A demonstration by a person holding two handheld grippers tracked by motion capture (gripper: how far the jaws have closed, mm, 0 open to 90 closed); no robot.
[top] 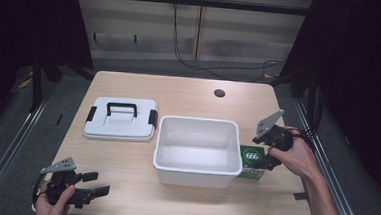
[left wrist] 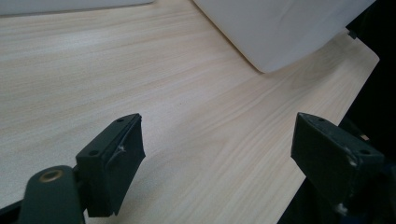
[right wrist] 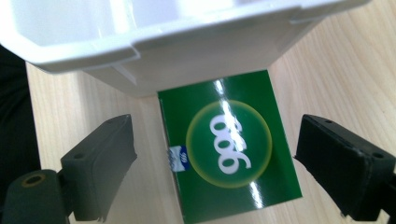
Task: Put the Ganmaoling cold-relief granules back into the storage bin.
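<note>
1. The desk (top: 179,94), of light wood grain with a round cable hole (top: 219,93) near its far edge, carried all items.
2. A white plastic bin (top: 196,174) stood open at the desk's centre, with nothing seen inside.
3. Its white lid (top: 121,128), with a black handle and black side latches, lay flat just to the left of the bin, apart from it.
4. A green box (top: 253,161) marked "666" in a pale circle lay on the desk against the bin's right wall; in the right gripper view the box (right wrist: 229,149) sat between the two jaws, touched by neither.
5. The right tool (top: 270,151), held in the right hand (top: 298,156), hovered over the box, jaws spread wide, gripping nothing.
6. The left tool (top: 98,183), held in the left hand (top: 52,204) near the desk's front left corner, was likewise released, its jaws apart over bare wood.
</note>
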